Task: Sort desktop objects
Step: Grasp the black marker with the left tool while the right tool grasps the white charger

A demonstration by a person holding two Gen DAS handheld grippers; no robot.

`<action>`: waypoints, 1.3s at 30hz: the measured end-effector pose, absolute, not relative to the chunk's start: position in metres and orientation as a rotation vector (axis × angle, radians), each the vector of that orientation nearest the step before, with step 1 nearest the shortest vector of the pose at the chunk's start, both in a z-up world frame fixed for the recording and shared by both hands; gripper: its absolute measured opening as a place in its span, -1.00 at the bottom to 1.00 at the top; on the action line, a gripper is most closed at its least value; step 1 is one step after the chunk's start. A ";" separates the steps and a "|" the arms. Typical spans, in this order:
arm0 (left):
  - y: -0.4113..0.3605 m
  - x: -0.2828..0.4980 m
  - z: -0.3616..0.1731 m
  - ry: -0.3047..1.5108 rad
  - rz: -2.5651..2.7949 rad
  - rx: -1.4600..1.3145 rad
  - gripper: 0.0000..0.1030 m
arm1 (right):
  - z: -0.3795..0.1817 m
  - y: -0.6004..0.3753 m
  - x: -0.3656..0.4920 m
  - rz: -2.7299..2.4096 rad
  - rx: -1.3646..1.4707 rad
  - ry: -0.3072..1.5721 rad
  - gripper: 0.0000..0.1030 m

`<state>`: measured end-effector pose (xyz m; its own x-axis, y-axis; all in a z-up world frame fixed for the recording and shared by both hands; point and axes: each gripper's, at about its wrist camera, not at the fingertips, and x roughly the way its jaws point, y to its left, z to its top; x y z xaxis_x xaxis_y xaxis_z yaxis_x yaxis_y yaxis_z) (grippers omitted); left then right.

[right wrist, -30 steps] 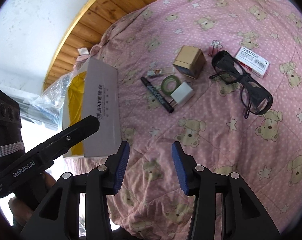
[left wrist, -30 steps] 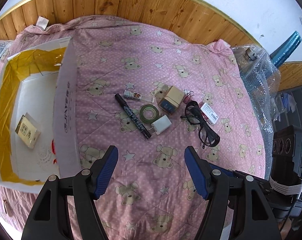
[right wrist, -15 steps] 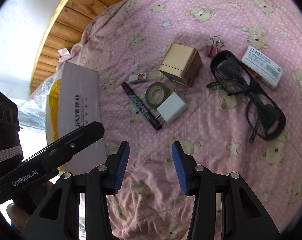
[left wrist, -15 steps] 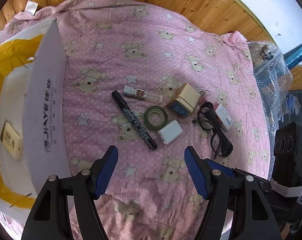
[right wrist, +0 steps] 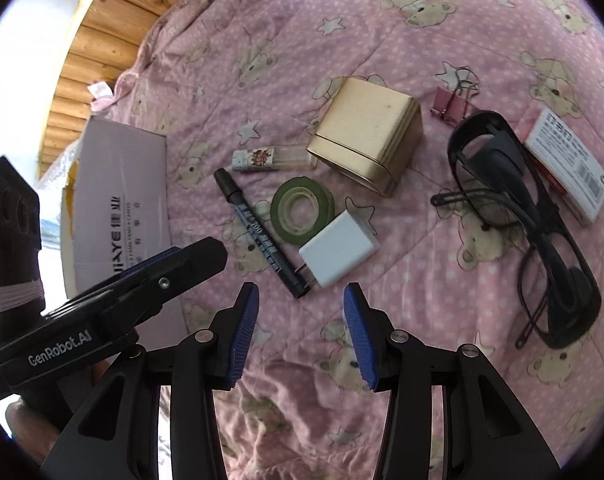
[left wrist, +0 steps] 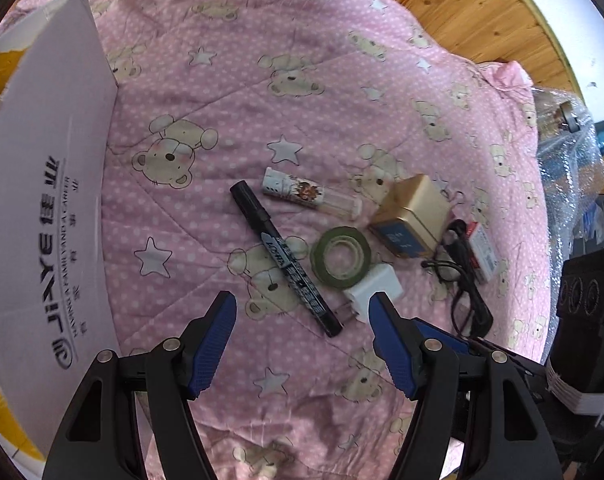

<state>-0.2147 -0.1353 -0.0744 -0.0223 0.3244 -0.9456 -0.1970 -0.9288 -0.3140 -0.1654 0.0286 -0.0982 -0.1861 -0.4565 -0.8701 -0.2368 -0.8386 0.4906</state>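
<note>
Surface: pink bear quilt (left wrist: 302,80).
Left tongs (left wrist: 302,316): wide open, empty, straddling the marker (left wrist: 286,260) tip, presumably to grasp it.
Right tongs (right wrist: 301,306): open, empty.

Left gripper (left wrist: 302,320): fingers (left wrist: 218,336) spread, lower centre
Black marker (left wrist: 285,258): centre, diagonal on pink quilt (left wrist: 302,92)
Green tape roll (left wrist: 341,257): right of marker
White box (left wrist: 46,184): left edge

A pink quilt (left wrist: 230,92) printed with bears and stars covers the surface. Beyond it runs a wall of wood planks (left wrist: 474,12), with a white wall (right wrist: 34,12) above. Clear bubble wrap (left wrist: 570,160) is bunched at the quilt's right edge.
</note>
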 end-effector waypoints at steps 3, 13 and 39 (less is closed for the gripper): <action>-0.134 -0.222 -0.083 -0.136 2.007 -1.921 0.35 | -0.105 0.026 -0.174 -2.162 1.914 -0.792 -0.08; -0.126 -0.234 -0.116 -0.087 1.993 -1.992 0.35 | -0.114 0.022 -0.184 -2.248 1.974 -0.542 -0.10; -0.149 -0.234 -0.122 -0.077 2.077 -2.038 0.43 | -0.115 0.034 -0.189 -2.266 1.974 -0.553 -0.29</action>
